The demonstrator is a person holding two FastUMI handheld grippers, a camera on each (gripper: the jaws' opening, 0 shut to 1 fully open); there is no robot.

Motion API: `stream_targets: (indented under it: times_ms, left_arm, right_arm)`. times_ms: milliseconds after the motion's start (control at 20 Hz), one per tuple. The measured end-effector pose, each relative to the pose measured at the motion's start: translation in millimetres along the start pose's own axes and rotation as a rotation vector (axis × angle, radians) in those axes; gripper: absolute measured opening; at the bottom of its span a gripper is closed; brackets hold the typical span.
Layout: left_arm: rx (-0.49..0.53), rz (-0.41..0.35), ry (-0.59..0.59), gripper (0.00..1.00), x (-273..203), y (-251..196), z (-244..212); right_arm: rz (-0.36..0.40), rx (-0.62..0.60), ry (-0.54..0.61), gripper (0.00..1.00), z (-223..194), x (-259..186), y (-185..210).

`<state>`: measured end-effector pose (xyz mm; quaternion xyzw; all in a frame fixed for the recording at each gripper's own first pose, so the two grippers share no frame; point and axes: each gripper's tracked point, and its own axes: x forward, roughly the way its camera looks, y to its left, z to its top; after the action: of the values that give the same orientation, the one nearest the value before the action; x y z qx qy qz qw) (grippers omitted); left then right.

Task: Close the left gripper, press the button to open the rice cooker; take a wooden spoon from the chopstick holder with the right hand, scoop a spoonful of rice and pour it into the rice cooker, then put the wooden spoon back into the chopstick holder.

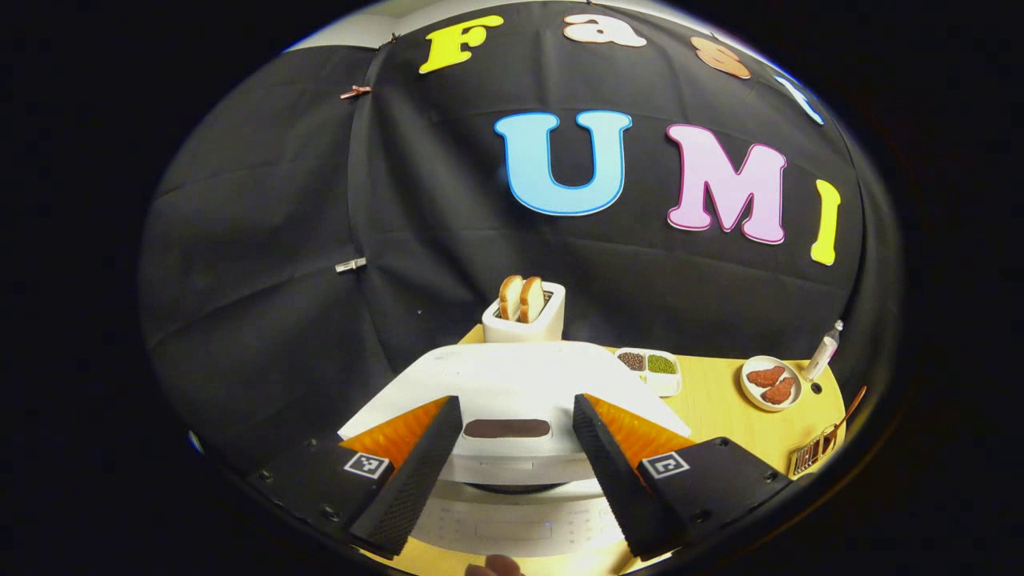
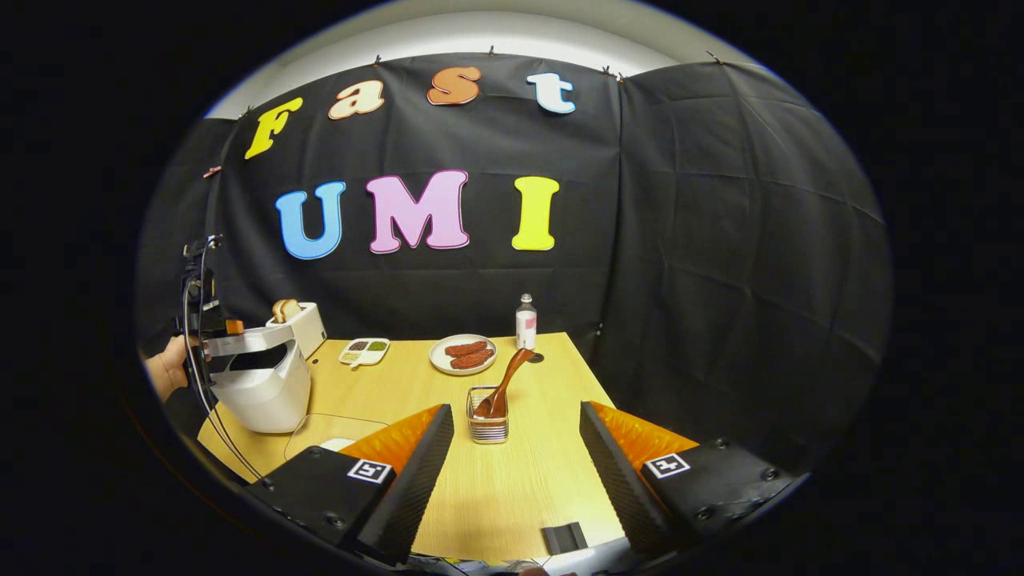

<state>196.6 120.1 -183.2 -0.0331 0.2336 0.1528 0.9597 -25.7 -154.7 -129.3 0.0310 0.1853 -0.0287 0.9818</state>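
hovering spread over the closed rice cooker [image 1: 512, 384] at the counter's [image 2: 520, 480] left edge, the left claw [image 1: 512, 472] grips nothing. near mid-counter, the wooden spoon [image 2: 504, 384] leans in the chopstick holder [image 2: 488, 424], ahead of the right claw [image 2: 516, 472], also spread.

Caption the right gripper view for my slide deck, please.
Open right gripper faces the wooden spoon standing in the chopstick holder on the table.
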Motion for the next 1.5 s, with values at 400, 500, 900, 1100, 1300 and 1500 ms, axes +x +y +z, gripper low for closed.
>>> stream_targets:
  times_ms: [400, 500, 900, 1100, 1300, 1500]
  left_arm:
    - [-0.012, 0.003, 0.093, 0.99, 10.1, -0.4, -44.5]
    - [-0.015, 0.006, 0.113, 1.0, 12.5, -1.8, -54.2]
    - [0.009, 0.015, 0.071, 1.0, 19.0, -1.0, -63.1]
    - [0.027, 0.02, 0.021, 1.0, 20.4, -2.6, -61.2]
    - [-0.005, 0.001, 0.007, 1.0, 13.8, -1.7, -58.5]
    - [0.012, -0.065, -0.089, 0.96, -11.4, -12.9, -32.8]
  right_arm:
    - [0.02, -0.024, 0.01, 0.98, -4.4, 1.6, 15.0]
    - [0.023, -0.021, 0.017, 0.99, -6.0, 3.9, 17.3]
    - [0.028, -0.007, 0.026, 0.99, -5.3, 19.8, 25.6]
    - [0.039, 0.011, 0.02, 0.99, -3.2, 25.5, 35.1]
    - [0.047, 0.011, -0.007, 0.99, 6.7, 29.1, 39.5]
    - [0.054, 0.016, -0.024, 0.99, 14.1, 33.9, 43.5]
